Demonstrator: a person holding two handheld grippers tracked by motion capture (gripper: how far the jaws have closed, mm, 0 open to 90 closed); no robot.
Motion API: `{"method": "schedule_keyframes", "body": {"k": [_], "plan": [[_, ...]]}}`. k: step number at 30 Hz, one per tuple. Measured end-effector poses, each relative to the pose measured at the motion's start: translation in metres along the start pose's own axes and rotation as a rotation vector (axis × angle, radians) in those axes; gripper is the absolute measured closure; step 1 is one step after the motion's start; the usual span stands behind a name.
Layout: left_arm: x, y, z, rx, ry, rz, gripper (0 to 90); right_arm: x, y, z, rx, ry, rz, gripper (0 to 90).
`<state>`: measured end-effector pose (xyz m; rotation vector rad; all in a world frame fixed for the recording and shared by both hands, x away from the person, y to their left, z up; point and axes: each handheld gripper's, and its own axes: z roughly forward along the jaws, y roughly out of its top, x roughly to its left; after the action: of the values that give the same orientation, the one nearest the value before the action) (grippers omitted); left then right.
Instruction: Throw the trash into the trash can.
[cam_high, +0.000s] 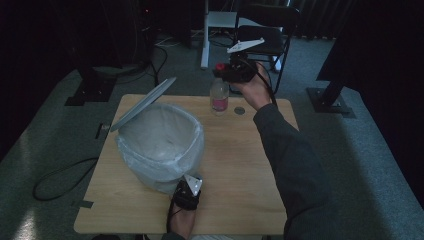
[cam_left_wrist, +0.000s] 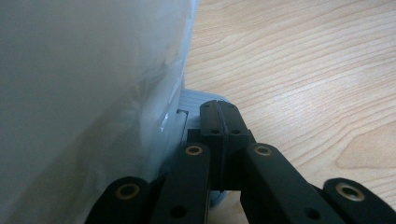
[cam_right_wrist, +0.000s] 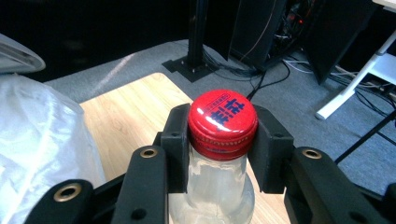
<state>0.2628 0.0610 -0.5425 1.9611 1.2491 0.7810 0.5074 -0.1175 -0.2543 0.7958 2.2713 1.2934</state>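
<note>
Jaws of the right gripper pinch the red cap of a clear plastic bottle, one pad on each side; jaws of the left gripper are pressed together with nothing between them, their tips resting on a grey pedal at the foot of the bin. That bin, lined with a pale bag, stands on the near left of the wooden table, and its lid is tilted up and open. The bottle hangs upright at the far edge of the table, right of the bin and well apart from it. By my judgement the lid-opening and the grasp are done; what remains is carrying the bottle left and nearer over the open mouth, letting it go, then freeing the pedal so the lid drops.
</note>
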Motion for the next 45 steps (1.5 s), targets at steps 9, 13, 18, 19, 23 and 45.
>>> {"method": "schedule_keyframes", "body": {"k": [9,13,18,19,23,45], "plan": [[0.000,0.000,0.000,0.002,0.000,0.003,90.0,0.010,0.018,-0.016,-0.018,-0.001,-0.027,62.1],[0.000,0.000,0.000,0.000,0.000,0.001,90.0,0.014,0.025,-0.021,-0.027,0.002,-0.034,62.1],[-0.001,0.000,0.000,0.002,-0.005,-0.021,90.0,0.018,0.032,-0.026,-0.037,0.009,-0.040,62.1],[-0.001,0.000,0.000,0.001,-0.004,-0.017,90.0,0.020,0.036,-0.028,-0.039,0.011,-0.047,62.1],[0.001,0.000,0.000,0.001,-0.004,0.009,90.0,0.024,0.041,-0.031,-0.044,0.019,-0.051,62.1],[0.001,0.000,0.000,0.002,-0.001,0.013,90.0,0.058,0.066,-0.055,-0.064,0.071,-0.113,62.1]]}}
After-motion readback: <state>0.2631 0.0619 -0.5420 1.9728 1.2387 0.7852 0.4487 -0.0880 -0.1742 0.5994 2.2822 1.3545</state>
